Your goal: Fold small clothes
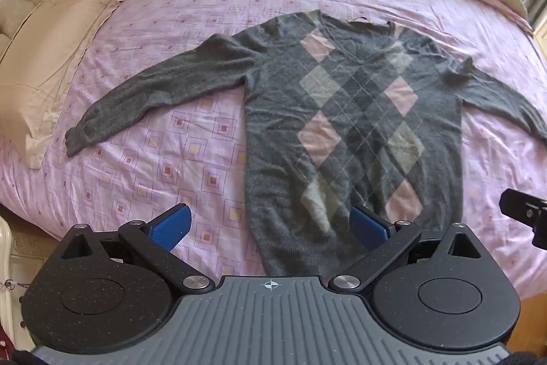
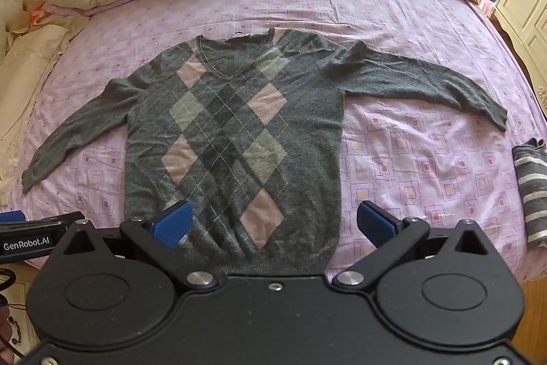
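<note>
"GenRobot.AI" reads in white on the left gripper (image 2: 20,230) at the right view's lower left edge. The fuzzy grey argyle sweater (image 1: 355,125) lies flat mid-frame on the pink square-print sheet (image 1: 164,159), sleeves spread. Both the left and the right gripper (image 2: 273,221) hang spread apart, ribbed blue pads (image 2: 172,223) empty above the hem.
</note>
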Tool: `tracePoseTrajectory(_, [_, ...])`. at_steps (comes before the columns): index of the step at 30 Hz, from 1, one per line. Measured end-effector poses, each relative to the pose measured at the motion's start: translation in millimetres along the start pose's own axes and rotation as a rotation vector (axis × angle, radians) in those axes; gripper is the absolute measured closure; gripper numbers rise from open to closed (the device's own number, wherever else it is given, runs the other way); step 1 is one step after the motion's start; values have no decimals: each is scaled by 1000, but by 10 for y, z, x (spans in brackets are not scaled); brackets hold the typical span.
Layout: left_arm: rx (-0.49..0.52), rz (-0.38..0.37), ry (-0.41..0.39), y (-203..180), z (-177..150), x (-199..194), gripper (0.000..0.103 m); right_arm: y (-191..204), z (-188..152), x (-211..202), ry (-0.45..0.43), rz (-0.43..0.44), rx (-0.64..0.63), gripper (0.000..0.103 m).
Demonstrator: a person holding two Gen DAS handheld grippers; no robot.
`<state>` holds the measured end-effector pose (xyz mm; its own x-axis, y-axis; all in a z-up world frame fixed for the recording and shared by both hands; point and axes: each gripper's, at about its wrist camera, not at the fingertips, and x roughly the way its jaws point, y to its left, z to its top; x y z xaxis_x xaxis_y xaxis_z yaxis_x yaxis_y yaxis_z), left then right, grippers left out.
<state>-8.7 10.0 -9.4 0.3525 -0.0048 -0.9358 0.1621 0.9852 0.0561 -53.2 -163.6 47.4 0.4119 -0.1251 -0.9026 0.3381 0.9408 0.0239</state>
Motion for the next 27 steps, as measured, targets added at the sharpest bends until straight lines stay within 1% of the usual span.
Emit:
tracePoseTrajectory(1, [7,-1,8,17,33,-23,2,64,-95,96,21,-2,-5,1])
tracePoseTrajectory(2, [9,-1,9,19,54,-29,2,86,-44,110,36,-5,-8,1])
tracePoseTrajectory(9, [7,-12,20,75,59,-11,2,157,-219,60,23,-8,-5,1])
tracePoseTrajectory(11, [6,-12,24,89,58,-5,2,135,-45,105,53,-5,7,1])
tracePoseTrajectory(19, [2,-17,28,141,57,21,2,166,-65,91,54,-8,18,1])
tracePoseTrajectory(27, [-1,-22,40,199,58,54,2,312,-47,133,74,-28,4,1])
